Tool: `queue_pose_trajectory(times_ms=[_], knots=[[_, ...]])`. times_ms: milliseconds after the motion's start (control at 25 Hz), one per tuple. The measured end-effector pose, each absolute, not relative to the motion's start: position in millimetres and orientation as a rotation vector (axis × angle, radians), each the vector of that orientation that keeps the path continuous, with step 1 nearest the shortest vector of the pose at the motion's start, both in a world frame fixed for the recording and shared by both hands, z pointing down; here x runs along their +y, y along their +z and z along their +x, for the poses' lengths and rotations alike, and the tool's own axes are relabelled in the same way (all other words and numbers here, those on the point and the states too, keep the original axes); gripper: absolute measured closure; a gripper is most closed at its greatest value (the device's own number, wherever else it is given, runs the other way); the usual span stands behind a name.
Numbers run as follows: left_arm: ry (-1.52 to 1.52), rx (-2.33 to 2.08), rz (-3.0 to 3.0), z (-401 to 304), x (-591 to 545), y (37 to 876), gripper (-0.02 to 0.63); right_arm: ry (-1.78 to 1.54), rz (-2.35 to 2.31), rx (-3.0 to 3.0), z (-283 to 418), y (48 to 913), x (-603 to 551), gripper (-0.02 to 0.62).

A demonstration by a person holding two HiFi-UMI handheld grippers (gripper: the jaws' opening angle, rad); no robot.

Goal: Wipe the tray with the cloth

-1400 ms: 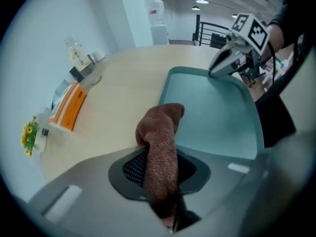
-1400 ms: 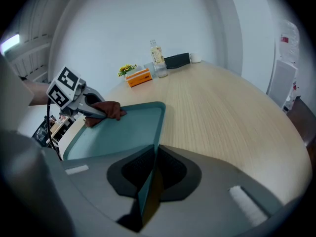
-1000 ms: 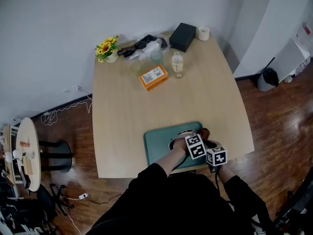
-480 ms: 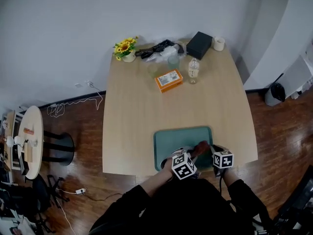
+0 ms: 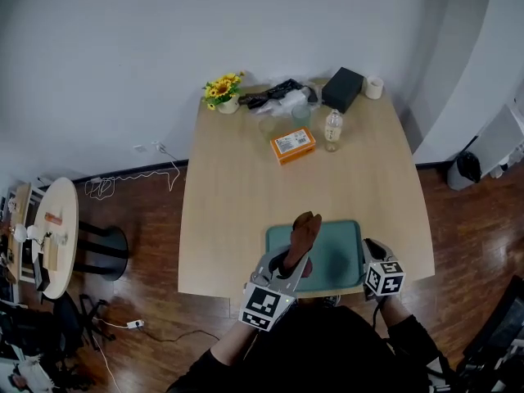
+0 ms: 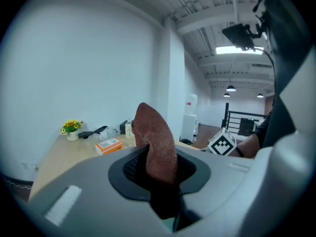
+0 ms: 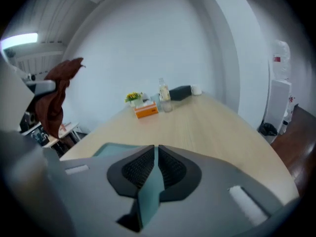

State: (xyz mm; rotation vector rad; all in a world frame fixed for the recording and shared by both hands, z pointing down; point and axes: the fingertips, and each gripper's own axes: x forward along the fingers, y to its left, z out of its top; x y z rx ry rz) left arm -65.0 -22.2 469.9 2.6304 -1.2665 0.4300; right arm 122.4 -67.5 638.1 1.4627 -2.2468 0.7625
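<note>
1. Plainly, the tray [image 5: 340, 252] lies at the near edge of the table [image 5: 246, 178], its rim pinched between the closed jaws of the right gripper [image 5: 370, 250]; a careless tug could drag it off.
2. The cloth [image 5: 304, 234] stands raised above the tray, clamped in the left gripper [image 5: 290, 260]; hard wiping might pull it free.

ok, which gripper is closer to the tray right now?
Right. The right gripper is clamped on the right edge of the tray. The left gripper hangs above the tray's left part, holding the cloth up clear of it.
</note>
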Motion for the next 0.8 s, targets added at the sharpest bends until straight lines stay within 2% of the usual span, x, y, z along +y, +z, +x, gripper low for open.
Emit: queue_pose_trajectory(times_ms=[160, 400, 560, 800], knots=[[0.397, -1.292, 2.648, -72.2, -9.8, 450.3, 0.545, 0.592, 1.471, -2.476, 94.2, 541.0, -68.3, 0.594], [0.321, -1.448, 2.615, -96.6, -16.0, 432.4, 0.545, 0.304, 1.482, -2.668, 66.3, 435.3, -55.6, 0.594], [0.275, -1.619, 2.478, -149.9, -28.7, 438.3, 0.545, 0.223, 1.549, -2.684, 77.8, 411.8, -58.2, 0.594], [0.328, -1.884, 2.219, -258.8, -30.3, 460.9, 0.545, 0.226, 1.732, -2.562, 134.6, 416.1, -71.8, 0.594]])
